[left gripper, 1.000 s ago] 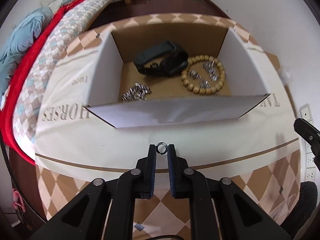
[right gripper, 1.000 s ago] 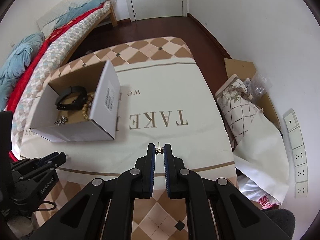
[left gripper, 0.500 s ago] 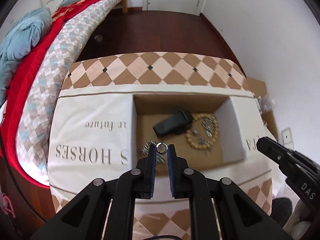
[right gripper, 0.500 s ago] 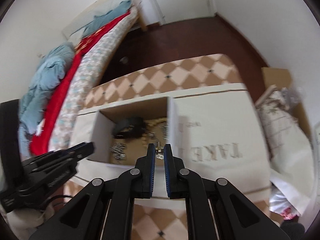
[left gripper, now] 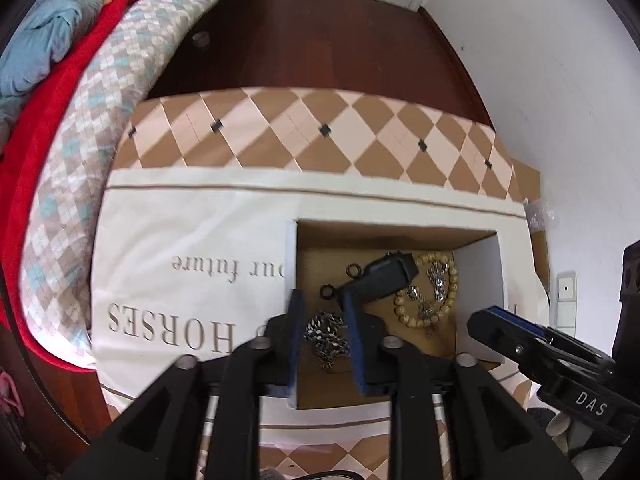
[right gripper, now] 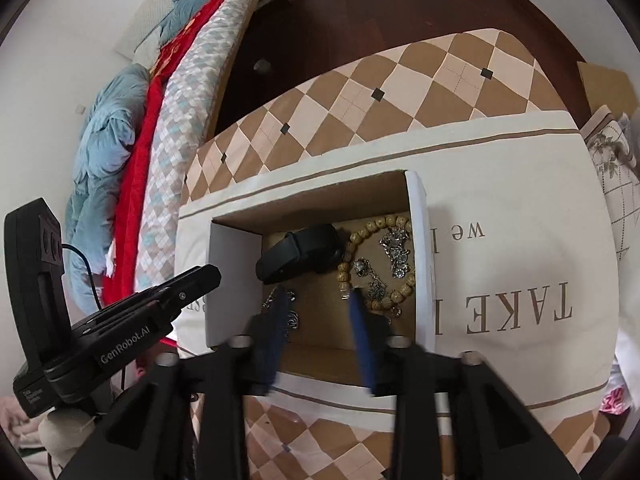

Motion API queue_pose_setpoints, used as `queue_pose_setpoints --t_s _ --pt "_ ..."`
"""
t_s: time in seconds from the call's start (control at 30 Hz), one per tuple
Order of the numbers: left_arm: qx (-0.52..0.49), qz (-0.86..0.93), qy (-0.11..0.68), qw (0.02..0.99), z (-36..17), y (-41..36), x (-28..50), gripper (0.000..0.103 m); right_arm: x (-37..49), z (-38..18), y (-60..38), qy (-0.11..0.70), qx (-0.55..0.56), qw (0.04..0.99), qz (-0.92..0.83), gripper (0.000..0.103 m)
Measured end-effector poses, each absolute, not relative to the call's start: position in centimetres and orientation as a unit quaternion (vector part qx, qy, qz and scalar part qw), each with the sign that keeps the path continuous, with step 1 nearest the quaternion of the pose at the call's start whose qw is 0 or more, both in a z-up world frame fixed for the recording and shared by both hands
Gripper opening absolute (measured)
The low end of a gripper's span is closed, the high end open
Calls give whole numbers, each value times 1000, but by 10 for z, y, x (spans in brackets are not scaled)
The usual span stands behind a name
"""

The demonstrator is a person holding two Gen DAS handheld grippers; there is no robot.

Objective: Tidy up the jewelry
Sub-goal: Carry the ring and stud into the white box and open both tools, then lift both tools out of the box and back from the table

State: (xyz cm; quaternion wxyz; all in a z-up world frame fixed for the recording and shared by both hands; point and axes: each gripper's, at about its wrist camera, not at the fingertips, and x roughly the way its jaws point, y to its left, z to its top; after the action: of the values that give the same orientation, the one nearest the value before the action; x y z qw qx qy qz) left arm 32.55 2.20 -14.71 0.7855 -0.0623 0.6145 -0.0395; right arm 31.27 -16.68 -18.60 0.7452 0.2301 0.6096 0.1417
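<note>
With both your left gripper (left gripper: 322,312) and right gripper (right gripper: 316,300) released above the box (left gripper: 478,276), the ring (left gripper: 327,291) lies near its left wall, where dipping fingers could snag the chain (left gripper: 326,338).

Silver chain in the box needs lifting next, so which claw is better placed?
Left. The open left claw is centred on the silver chain; the right claw sits nearer the bead bracelet.

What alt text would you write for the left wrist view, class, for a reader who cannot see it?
The open left gripper hovers over a cardboard box holding a black band, a wooden bead bracelet, a silver chain and two small rings. The box sits on a lettered cloth.
</note>
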Motion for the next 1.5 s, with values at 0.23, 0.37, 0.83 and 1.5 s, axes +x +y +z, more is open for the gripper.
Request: queue_pose_setpoints --t_s 0.23,0.37,0.83,1.5 --pt "-45 -3 586 809 -128 33 314 94 298 -162 -180 586 184 783 101 64" --pt "-13 29 569 822 -123 32 293 101 283 -146 -172 575 81 813 40 99" --pt "17 46 544 838 -108 22 227 103 224 -120 -166 544 -25 839 -28 103" --pt "-17 40 429 902 44 -4 100 103 88 34 -185 427 -13 904 -26 103"
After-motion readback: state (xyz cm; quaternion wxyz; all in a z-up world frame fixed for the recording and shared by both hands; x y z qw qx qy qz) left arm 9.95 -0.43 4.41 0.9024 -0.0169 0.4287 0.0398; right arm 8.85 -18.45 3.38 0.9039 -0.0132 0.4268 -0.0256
